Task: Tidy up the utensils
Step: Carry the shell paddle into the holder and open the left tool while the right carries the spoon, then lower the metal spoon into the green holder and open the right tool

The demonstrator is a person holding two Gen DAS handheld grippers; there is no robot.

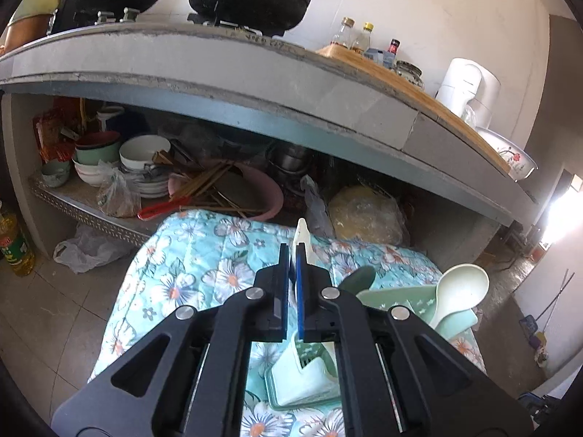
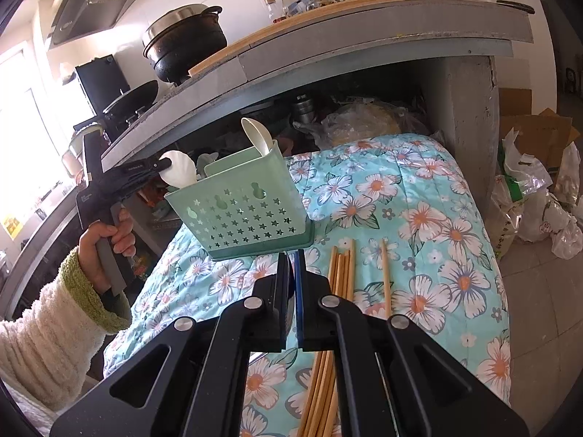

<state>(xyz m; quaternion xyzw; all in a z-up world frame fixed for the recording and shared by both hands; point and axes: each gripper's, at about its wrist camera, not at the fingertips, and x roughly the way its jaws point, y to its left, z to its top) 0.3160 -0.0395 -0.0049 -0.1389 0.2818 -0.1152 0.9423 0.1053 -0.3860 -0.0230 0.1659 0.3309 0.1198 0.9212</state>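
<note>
left gripper point(image 1: 291, 251): jaws narrow, clamped on a white spoon point(image 1: 304, 235) by its handle; in the right wrist view the spoon bowl hangs over the caddy's left compartment.
right gripper point(image 2: 290, 258): jaws nearly closed, apparently pinching the caddy's base lip; contact itself is hidden, a judgement.
caddy point(image 2: 237, 211): mint plastic utensil holder with star cut-outs, tilted, near edge resting on the floral quilt point(image 2: 419, 200). Probably light, thin-walled and flexible; it tips easily, so hold it by the base rim.
second spoon point(image 2: 257, 134): white, standing in the caddy's far right corner.
chopsticks point(image 2: 342, 273): bamboo bundle loose on the quilt right of the caddy, one stick lying apart. Likely light, stiff and prone to rolling; grip mid-length across the bundle.
spoon handling: likely smooth plastic, slippery in flat pads; a handle grip near the neck is safest.
quilt: soft surface, poor support for an upright caddy.
writing: small white print on the left gripper body, unreadable. Oil bottle point(image 1: 14, 244) label on the far left floor, illegible.
</note>
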